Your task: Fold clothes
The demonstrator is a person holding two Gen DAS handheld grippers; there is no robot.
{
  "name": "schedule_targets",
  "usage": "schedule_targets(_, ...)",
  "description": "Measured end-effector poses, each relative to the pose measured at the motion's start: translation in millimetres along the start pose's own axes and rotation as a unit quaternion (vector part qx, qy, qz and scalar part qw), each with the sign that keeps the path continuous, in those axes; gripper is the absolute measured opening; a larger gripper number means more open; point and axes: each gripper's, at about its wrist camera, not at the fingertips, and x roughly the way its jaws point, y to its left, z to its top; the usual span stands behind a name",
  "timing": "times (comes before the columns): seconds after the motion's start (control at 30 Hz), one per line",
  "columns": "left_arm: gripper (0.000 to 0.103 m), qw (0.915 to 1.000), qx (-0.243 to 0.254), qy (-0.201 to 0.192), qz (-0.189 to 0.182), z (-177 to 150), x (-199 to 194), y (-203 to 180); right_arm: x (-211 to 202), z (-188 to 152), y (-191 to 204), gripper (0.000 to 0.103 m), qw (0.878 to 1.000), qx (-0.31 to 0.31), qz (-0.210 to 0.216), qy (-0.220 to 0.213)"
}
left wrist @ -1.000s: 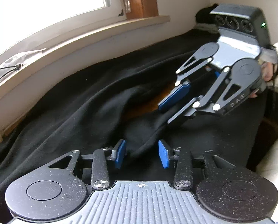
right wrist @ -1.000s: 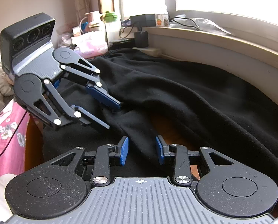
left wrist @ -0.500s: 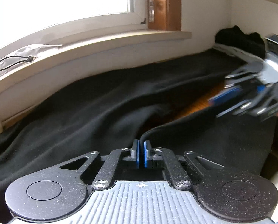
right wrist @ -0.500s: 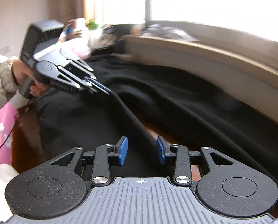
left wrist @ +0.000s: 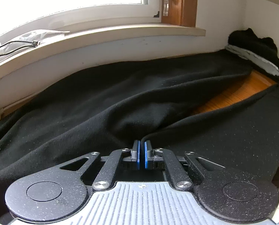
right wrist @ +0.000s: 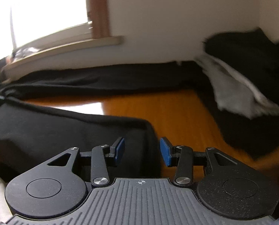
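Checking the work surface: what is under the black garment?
An orange wooden tabletop shows in the gap between the black garment's edges; whatever lies beneath the rest is covered.

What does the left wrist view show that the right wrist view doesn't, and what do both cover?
Left wrist only: the left gripper shut on an edge of the black garment, and a cable on the windowsill.
Right wrist only: the right gripper open over the garment's end, gripping nothing.
Both: the black garment, the wooden surface, the windowsill, and the black and grey clothes pile in the corner.
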Motion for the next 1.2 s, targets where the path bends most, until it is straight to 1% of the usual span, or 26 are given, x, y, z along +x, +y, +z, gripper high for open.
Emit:
schedule_targets(0.1, 0.005, 1.0, 0.001, 0.003, 0.003, 1, 0, -1, 4, -5, -3, 0.043, 1.0, 0.009, -0.002, -0.002)
schedule_targets(0.23, 0.005, 0.9999, 0.007, 0.006, 0.01, 2, 0, -4, 19, -3, -11, 0.043, 1.0, 0.018, 0.007, 0.0)
schedule_targets(0.27, 0.005, 0.9999, 0.009, 0.006, 0.011, 2, 0, -5, 23, -1, -13, 0.039, 1.0, 0.022, 0.013, 0.0)
schedule_targets(0.3, 0.005, 0.9999, 0.009, 0.006, 0.012, 2, 0, -5, 26, 2, -13, 0.02, 0.999, 0.026, 0.022, 0.001)
schedule_targets(0.33, 0.005, 0.9999, 0.009, 0.005, 0.013, 2, 0, -5, 27, 4, -15, 0.009, 0.999, 0.03, 0.03, -0.001)
schedule_targets(0.37, 0.005, 0.9999, 0.009, 0.004, 0.014, 2, 0, -6, 26, 7, -18, 0.007, 0.999, 0.033, 0.036, -0.004)
schedule_targets(0.4, 0.005, 0.9998, 0.009, 0.003, 0.015, 2, -1, -6, 25, 12, -20, 0.002, 0.999, 0.034, 0.033, -0.011)
schedule_targets(0.43, 0.005, 0.9998, 0.009, 0.002, 0.016, 1, -1, -6, 23, 18, -22, 0.002, 0.999, 0.032, 0.02, -0.021)
schedule_targets(0.53, 0.005, 0.9997, 0.009, -0.001, 0.023, 0, 0, -6, 24, 41, -25, 0.002, 0.998, 0.021, 0.009, -0.053)
schedule_targets(0.67, 0.005, 0.9997, 0.001, -0.004, 0.025, -1, 1, -5, 39, 69, -14, 0.002, 0.997, -0.028, -0.006, -0.07)
schedule_targets(0.73, 0.005, 0.9997, -0.005, -0.006, 0.023, -1, 2, -3, 54, 71, -11, 0.002, 0.997, -0.046, -0.014, -0.052)
schedule_targets(0.77, 0.005, 0.9997, -0.009, -0.007, 0.022, -1, 2, -3, 62, 71, -11, 0.004, 0.998, -0.054, -0.019, -0.041)
schedule_targets(0.8, 0.005, 0.9997, -0.014, -0.008, 0.021, -1, 2, -2, 70, 71, -10, 0.008, 0.997, -0.061, -0.023, -0.03)
schedule_targets(0.83, 0.005, 0.9996, -0.017, -0.009, 0.02, -2, 1, -2, 73, 69, -13, 0.009, 0.998, -0.055, -0.027, -0.026)
schedule_targets(0.93, 0.005, 0.9995, -0.023, -0.014, 0.019, -4, 0, -1, 65, 57, -31, 0.018, 0.999, -0.006, -0.035, -0.034)
schedule_targets(1.0, 0.005, 0.9993, -0.027, -0.016, 0.018, -5, 0, -1, 47, 44, -41, 0.04, 0.999, 0.02, -0.022, -0.045)
schedule_targets(1.07, 0.005, 0.9992, -0.031, -0.017, 0.017, -5, 0, -1, 37, 32, -43, 0.043, 0.999, 0.022, -0.02, -0.034)
schedule_targets(1.2, 0.005, 0.999, -0.036, -0.02, 0.016, -6, -1, -1, 26, 12, -45, 0.043, 1.0, 0.021, -0.017, -0.008)
